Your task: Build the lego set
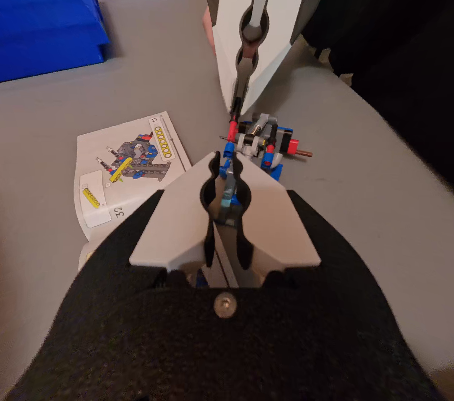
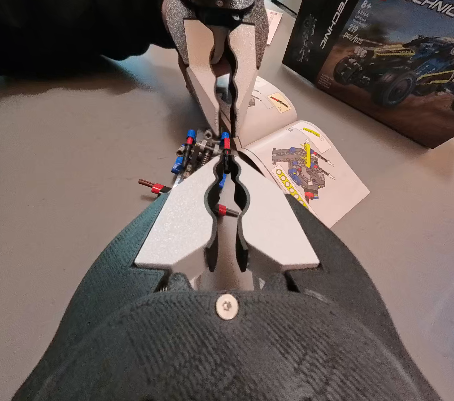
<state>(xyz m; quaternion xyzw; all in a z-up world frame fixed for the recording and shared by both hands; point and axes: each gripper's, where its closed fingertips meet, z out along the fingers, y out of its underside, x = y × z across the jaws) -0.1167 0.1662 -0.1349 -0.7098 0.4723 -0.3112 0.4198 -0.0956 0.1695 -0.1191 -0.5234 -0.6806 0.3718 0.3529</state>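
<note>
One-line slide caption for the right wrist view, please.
Right gripper jaws pinch a black-and-red pin on a small brick assembly beside an open instruction booklet, left gripper opposite.

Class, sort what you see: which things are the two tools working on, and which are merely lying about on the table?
Being worked on:
- brick model
- black-and-red pin, pinched by the right tool
- left tool, fingers slightly apart, at the model

Lying about, untouched:
- open instruction booklet
- blue bins
- set box
</note>
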